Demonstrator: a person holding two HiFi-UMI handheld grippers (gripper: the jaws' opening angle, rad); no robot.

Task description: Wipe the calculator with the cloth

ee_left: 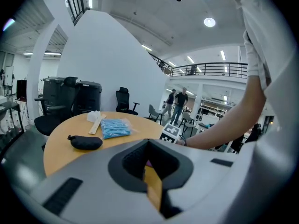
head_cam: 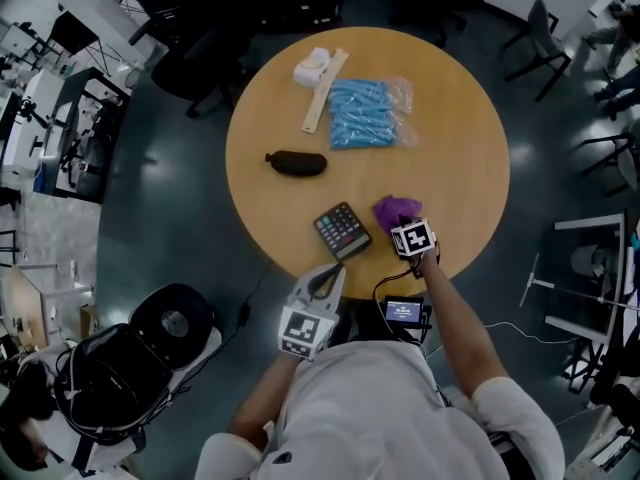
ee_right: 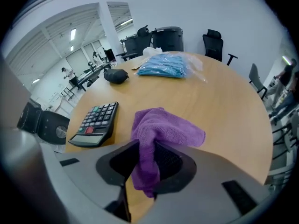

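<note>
Fingers (ee_right: 172, 164) of right gripper (ee_right: 149, 164): apart, purple cloth (ee_right: 163, 130) hanging loose between, rest bunched on table (ee_right: 224, 101). Fingers (ee_left: 128, 162) of left gripper (ee_left: 148, 158): closed, empty, at near table edge. Calculator (ee_right: 96, 121) flat between both grippers, just left of cloth, not touching. Beyond: black pouch (head_cam: 297, 163), then blue packet (head_cam: 362, 113), wooden strip (head_cam: 325, 90), white wad (head_cam: 311, 66).

This is a large open-plan lab or office hall. In the head view a round wooden surface (head_cam: 450, 168) stands on a dark glossy floor (head_cam: 170, 228), with office chairs (head_cam: 543, 26) around it and equipment-laden workbenches (head_cam: 60, 138) at the left edge. The left gripper view shows a railed mezzanine (ee_left: 210, 70) at upper right, ceiling lights (ee_left: 209, 22), and two people (ee_left: 177, 104) standing in the distance.
</note>
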